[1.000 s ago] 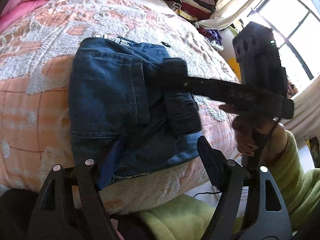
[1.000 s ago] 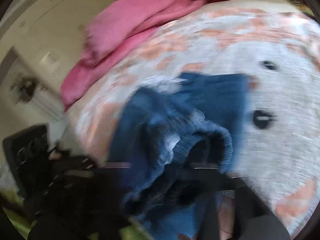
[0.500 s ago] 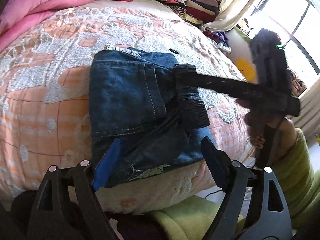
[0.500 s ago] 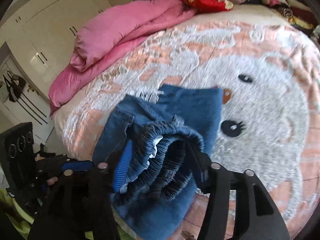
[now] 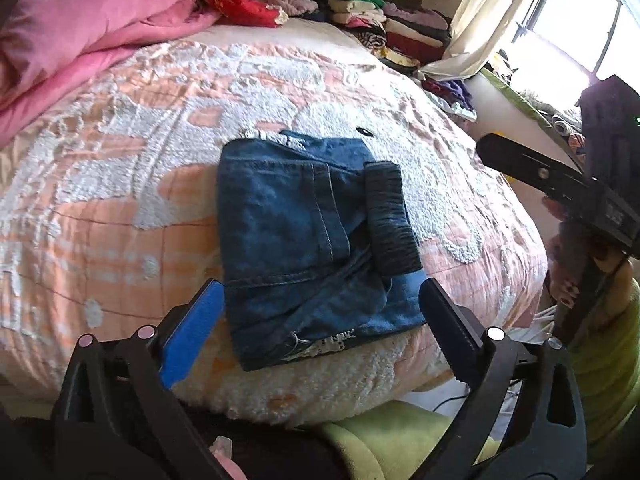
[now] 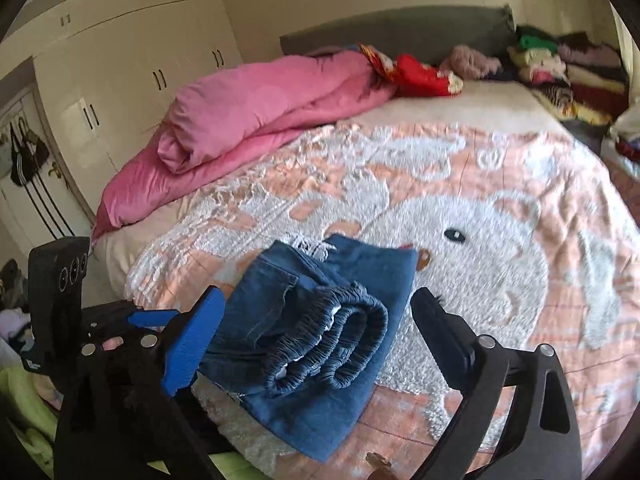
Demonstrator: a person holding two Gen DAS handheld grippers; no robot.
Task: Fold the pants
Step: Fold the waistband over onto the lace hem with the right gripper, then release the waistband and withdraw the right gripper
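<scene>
Lying folded on a peach-and-white fleece blanket (image 5: 120, 208), the blue denim pants (image 5: 296, 236) sit at 12 o'clock from the left gripper (image 5: 320, 320) and right gripper (image 6: 316, 340), both spread apart, touching nothing.

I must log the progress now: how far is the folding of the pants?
Mostly done: the jeans lie on the bed as a compact folded stack, with the waistband on top. Nothing is in hand; the left gripper and the right gripper are both open, apart from the cloth. Left: perhaps only smoothing the bunched waistband.
</scene>
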